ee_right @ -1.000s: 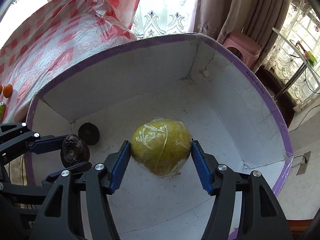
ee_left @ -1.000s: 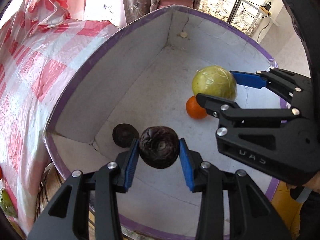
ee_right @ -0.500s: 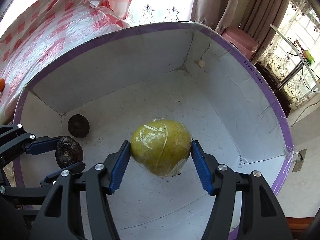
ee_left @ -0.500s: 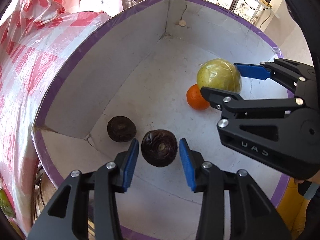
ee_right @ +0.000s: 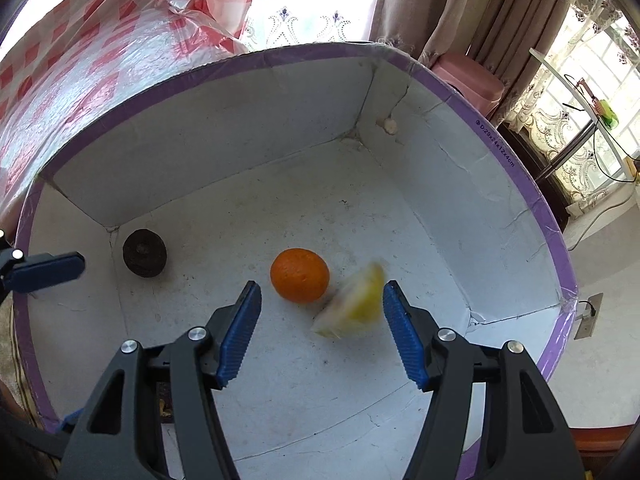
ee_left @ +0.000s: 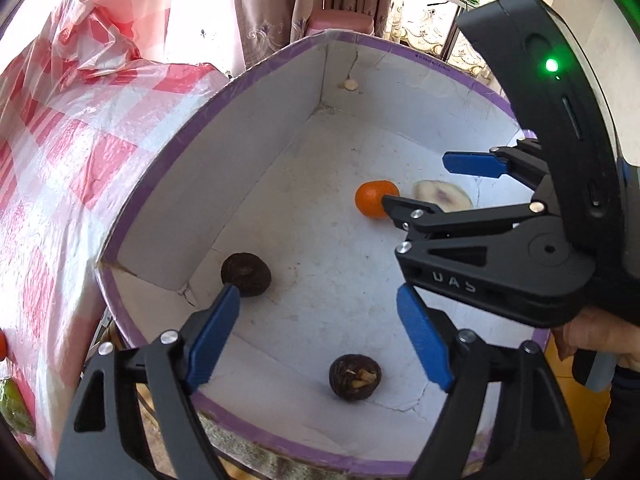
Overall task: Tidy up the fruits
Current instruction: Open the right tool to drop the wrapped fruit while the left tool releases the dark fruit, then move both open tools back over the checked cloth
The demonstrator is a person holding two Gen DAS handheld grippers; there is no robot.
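A white box with a purple rim point(ee_left: 168, 160) holds the fruit. My left gripper point(ee_left: 320, 336) is open above the box's near end; a dark brown fruit point(ee_left: 354, 376) lies loose on the floor below it. A second dark fruit point(ee_left: 246, 274) lies near the left corner, also in the right wrist view point(ee_right: 145, 253). My right gripper point(ee_right: 322, 330) is open; the wrapped yellow-green fruit point(ee_right: 352, 304) is blurred between its fingers, beside an orange point(ee_right: 300, 275). The orange point(ee_left: 376, 198) and the yellow fruit point(ee_left: 440, 197) also show in the left wrist view.
A red-and-white checked plastic cloth point(ee_left: 60, 140) covers the surface left of the box. The right gripper's body point(ee_left: 500, 264) hangs over the box's right side in the left wrist view. A pink stool point(ee_right: 468, 76) and curtains stand behind.
Both grippers opened and rose. The dark fruit dropped from the left gripper to the box floor. The yellow-green fruit left the right gripper and is in motion beside the orange.
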